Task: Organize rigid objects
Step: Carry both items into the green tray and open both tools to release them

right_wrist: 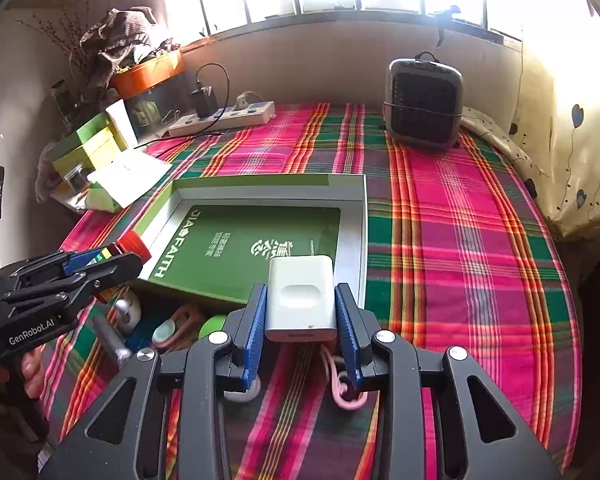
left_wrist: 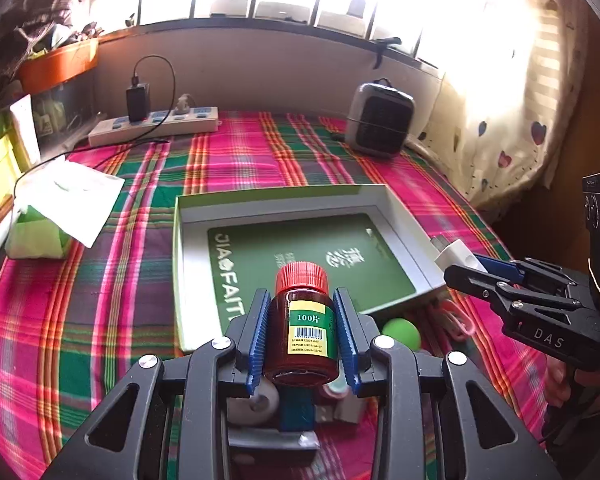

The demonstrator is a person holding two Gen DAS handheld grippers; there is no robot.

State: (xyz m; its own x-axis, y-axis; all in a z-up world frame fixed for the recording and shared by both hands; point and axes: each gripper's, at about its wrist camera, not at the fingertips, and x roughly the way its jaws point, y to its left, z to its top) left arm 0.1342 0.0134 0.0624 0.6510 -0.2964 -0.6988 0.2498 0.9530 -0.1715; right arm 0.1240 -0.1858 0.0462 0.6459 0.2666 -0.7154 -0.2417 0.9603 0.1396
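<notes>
Now each hand-held gripper clamps one item: bottle (left_wrist: 305,320), charger (right_wrist: 301,298)

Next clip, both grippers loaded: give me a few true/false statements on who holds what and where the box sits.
1. The left gripper holds a red-capped pill bottle. True.
2. The right gripper is empty. False: it grips a white charger plug.
3. The green box lid lies open side up on the plaid cloth. True.
4. The space heater sits inside the box lid. False: it stands apart, near the wall.
</notes>
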